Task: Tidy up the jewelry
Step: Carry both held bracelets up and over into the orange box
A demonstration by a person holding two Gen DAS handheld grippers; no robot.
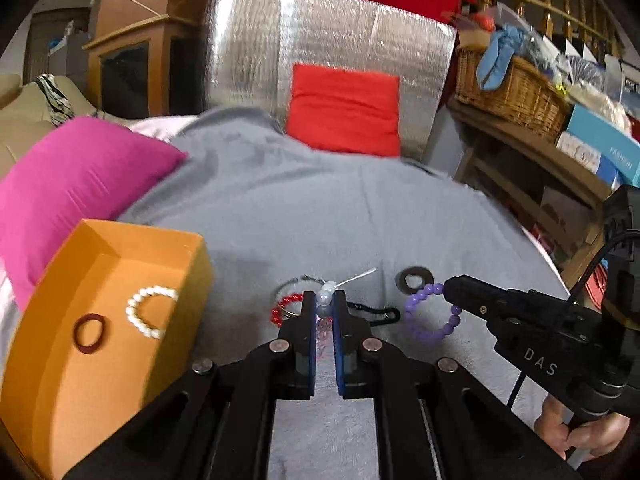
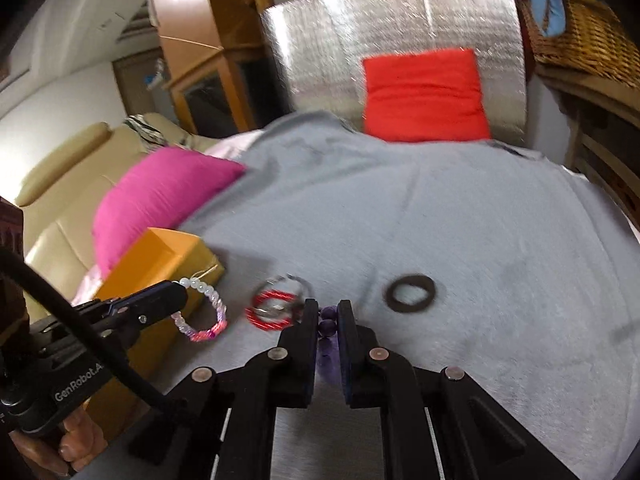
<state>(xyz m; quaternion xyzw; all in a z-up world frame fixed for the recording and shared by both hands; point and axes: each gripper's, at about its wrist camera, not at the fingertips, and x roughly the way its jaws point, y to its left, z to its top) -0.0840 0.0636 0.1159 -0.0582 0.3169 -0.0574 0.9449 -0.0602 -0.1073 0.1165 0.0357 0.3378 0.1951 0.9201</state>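
My left gripper (image 1: 325, 300) is shut on a clear and pink bead bracelet (image 1: 325, 299), which hangs off its tip (image 2: 204, 312) in the right wrist view. My right gripper (image 2: 328, 312) is shut on a purple bead bracelet (image 2: 327, 325); from the left wrist view its loop (image 1: 434, 314) dangles from the right gripper's tip (image 1: 450, 288). An orange box (image 1: 52, 360) at the left holds a white pearl bracelet (image 1: 148, 312) and a dark red ring (image 1: 90, 332). A red bangle (image 2: 269, 311), a thin wire bangle (image 1: 292, 284), a black cord (image 1: 374, 314) and a dark ring (image 2: 410, 287) lie on the grey cloth (image 1: 280, 208).
A pink cushion (image 1: 76, 176) lies behind the box, a red cushion (image 1: 344, 108) leans on a silver foil panel (image 1: 248, 40). A wooden shelf with a wicker basket (image 1: 516, 92) and boxes stands at the right. A beige sofa (image 2: 60, 184) is at the left. A hand (image 1: 580, 428) holds the right gripper's handle.
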